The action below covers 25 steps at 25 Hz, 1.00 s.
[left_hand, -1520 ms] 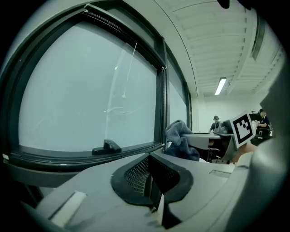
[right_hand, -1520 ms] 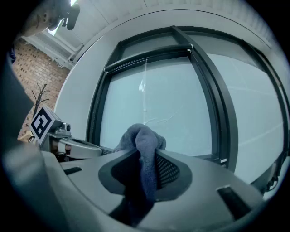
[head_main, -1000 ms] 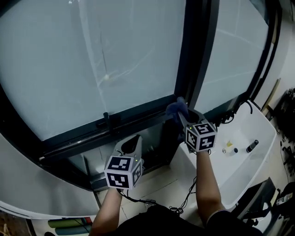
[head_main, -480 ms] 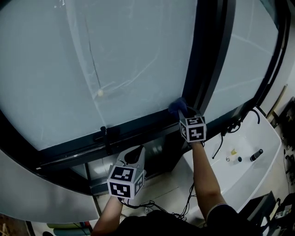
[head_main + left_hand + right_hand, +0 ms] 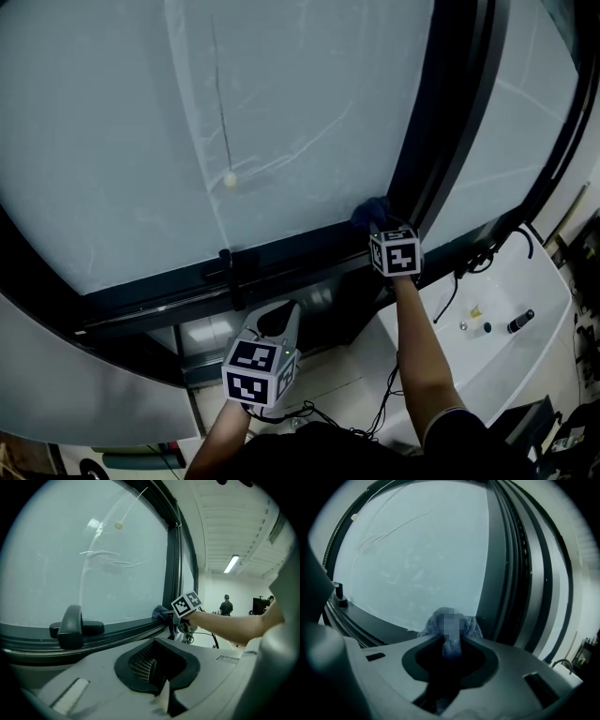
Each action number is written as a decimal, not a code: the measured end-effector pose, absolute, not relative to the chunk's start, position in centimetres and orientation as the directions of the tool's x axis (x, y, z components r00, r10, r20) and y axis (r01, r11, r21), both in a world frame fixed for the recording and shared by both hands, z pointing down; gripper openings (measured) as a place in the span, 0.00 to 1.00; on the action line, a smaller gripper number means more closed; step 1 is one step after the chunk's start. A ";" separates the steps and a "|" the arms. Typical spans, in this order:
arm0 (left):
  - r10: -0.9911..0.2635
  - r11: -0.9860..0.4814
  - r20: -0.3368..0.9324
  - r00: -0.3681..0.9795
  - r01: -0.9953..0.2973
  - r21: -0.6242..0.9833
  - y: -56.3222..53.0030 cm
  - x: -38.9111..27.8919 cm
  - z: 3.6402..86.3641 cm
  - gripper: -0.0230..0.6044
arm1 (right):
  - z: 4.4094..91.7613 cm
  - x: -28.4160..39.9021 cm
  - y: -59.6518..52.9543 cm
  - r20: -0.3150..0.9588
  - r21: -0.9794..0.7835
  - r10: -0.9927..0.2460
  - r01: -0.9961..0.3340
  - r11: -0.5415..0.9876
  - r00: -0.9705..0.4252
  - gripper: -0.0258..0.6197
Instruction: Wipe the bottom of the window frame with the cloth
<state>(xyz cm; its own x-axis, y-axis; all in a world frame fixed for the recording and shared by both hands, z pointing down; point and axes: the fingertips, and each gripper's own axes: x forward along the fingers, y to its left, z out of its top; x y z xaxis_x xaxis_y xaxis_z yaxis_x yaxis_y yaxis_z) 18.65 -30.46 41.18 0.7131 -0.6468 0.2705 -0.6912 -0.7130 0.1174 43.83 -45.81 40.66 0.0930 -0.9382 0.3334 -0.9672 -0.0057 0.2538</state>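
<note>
The black lever handle [image 5: 229,266] sits at the left on the dark bottom rail of the window frame [image 5: 150,302]. Below this rail and apart from it, the left gripper [image 5: 277,319] has its jaws closed, with nothing between them. Further right, the right gripper [image 5: 382,229] is clamped on the blue knitted cloth [image 5: 369,213], which touches the rail just beside the black vertical bar [image 5: 441,150]. A white basin [image 5: 534,337] stands at the far right.

Cloth [image 5: 369,212] mostly hidden behind right hand-held gripper [image 5: 379,225]; small items [image 5: 487,324] on white ledge [image 5: 511,286], perhaps bottles, unidentifiable.
</note>
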 end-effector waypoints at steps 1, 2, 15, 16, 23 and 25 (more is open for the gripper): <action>-0.653 -0.706 0.268 0.708 -0.698 0.123 -30.4 18.2 41.2 0.05 | 40.7 43.4 -45.7 0.333 0.251 -0.939 -0.968 0.000 0.086 0.19; -0.660 -0.698 0.265 0.703 -0.704 0.129 -30.4 17.7 41.2 0.05 | 40.7 42.9 -45.6 0.332 0.248 -0.940 -0.969 0.007 0.079 0.19; -0.718 -0.637 0.259 0.646 -0.760 0.128 -29.1 8.0 40.8 0.05 | 41.1 29.4 -44.6 0.326 0.189 -0.943 -0.973 0.132 -0.065 0.19; -0.724 -0.631 0.257 0.640 -0.765 0.128 -29.0 7.3 40.7 0.05 | 41.1 28.1 -44.5 0.324 0.185 -0.943 -0.972 0.143 -0.077 0.19; -0.746 -0.613 0.244 0.619 -0.783 0.111 -28.1 3.4 40.0 0.05 | 41.3 20.6 -43.9 0.319 0.164 -0.937 -0.965 0.204 -0.144 0.19; -0.754 -0.606 0.239 0.612 -0.788 0.106 -27.9 2.3 39.8 0.05 | 41.3 18.9 -43.8 0.321 0.158 -0.933 -0.963 0.219 -0.160 0.19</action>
<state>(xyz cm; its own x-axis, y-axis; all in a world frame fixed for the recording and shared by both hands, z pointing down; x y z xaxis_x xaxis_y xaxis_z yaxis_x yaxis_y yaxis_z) 2.35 -27.91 39.79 0.6122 -0.7537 0.2392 -0.7880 -0.6064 0.1062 18.94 -43.77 41.27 -0.1600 -0.9334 0.3213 -0.9628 0.2194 0.1578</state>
